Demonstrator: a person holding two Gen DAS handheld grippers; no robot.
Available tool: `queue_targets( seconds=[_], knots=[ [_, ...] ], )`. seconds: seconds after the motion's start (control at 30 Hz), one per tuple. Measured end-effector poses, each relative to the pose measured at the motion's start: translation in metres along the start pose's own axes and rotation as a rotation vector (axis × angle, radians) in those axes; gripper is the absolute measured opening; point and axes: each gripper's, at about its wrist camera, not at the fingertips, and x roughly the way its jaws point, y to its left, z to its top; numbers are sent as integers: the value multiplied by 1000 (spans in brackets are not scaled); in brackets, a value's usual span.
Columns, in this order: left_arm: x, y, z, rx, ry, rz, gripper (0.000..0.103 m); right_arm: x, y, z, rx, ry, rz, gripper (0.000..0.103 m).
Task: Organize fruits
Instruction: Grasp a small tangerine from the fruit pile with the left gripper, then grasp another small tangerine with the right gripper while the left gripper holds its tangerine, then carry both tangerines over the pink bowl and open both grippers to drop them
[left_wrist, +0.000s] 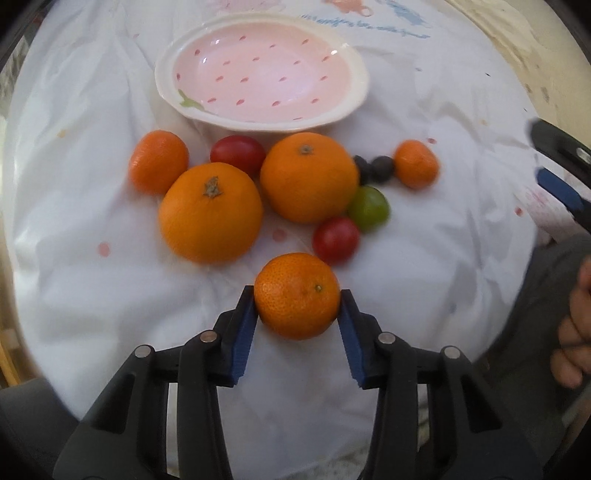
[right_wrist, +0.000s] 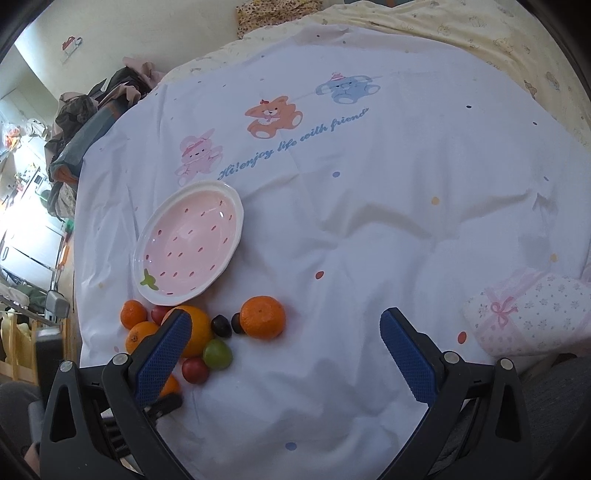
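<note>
A: Left gripper (left_wrist: 297, 297)?
B: Clamped on a small mandarin (left_wrist: 297, 295), blue pads (left_wrist: 245, 325) pressed to both its sides. Nearest fruit of the lot, down on the white printed cloth (left_wrist: 92, 295).

A: Right gripper (right_wrist: 286, 332)?
B: Spread wide, nothing between the jaws. Hanging above bare cloth, right of the fruit cluster in its own view.

A: Rest of the fruit?
B: Bunched just near of the pink strawberry dish (left_wrist: 260, 72). Two large oranges side by side: left one (left_wrist: 210, 212), right one (left_wrist: 308, 177), touching or nearly so. Small mandarin far left (left_wrist: 158, 161). Red tomato (left_wrist: 238, 153) tucked behind the two oranges, close to the dish rim. Green round fruit (left_wrist: 369, 208) against the right orange's near-right side, second red tomato (left_wrist: 335, 240) just near of it. Two dark small fruits (left_wrist: 375, 169), kind hard to tell, between the right orange and another small mandarin (left_wrist: 416, 164) at the far right.

A: Dish?
B: Holding no fruit, far side of the cluster.

A: Anything else?
B: Fingers of a hand (left_wrist: 572, 328) at the right edge of the left view. Wrapped parcel with a pink bow (right_wrist: 532, 314) far right on the cloth, well apart from the fruit.
</note>
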Motion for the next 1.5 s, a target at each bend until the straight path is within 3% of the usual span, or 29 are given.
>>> queue_targets(
  seconds=[0.13, 0.3, 0.4, 0.47, 0.7, 0.8, 0.83, 0.87, 1.1, 1.33, 1.5],
  knots=[
    [-42, 8, -10, 7, -89, 1, 38, 1, -5, 3, 29, 4, 22, 103],
    [-70, 34, -4, -67, -198, 35, 38, 21, -17, 13, 101, 118, 90, 101],
    [-71, 48, -1, -128, -222, 39, 38, 48, -16, 14, 116, 252, 117, 85],
    [-65, 44, -1, -148, -221, 38, 38, 64, -9, 14, 79, 296, 76, 80],
    [-57, 40, 0, -186, -228, 26, 39, 95, 10, 12, 34, 339, 49, 74],
    [-56, 41, 1, -194, -230, 24, 39, 104, 11, 10, 44, 360, 58, 58],
    [-56, 42, 1, -199, -229, 21, 39, 106, 12, 9, 38, 368, 58, 48],
    [-56, 42, 1, -203, -228, 19, 39, 106, 12, 7, 32, 372, 56, 46],
    [-59, 44, 2, -209, -241, 29, 39, 82, 11, 14, 23, 285, 75, 45],
    [-82, 46, 13, -225, -267, 26, 39, 42, 17, 39, 1, 176, 174, 45],
    [-93, 44, 39, -189, -291, 103, 39, 38, 36, 58, -40, 154, 222, 45]
  ],
)
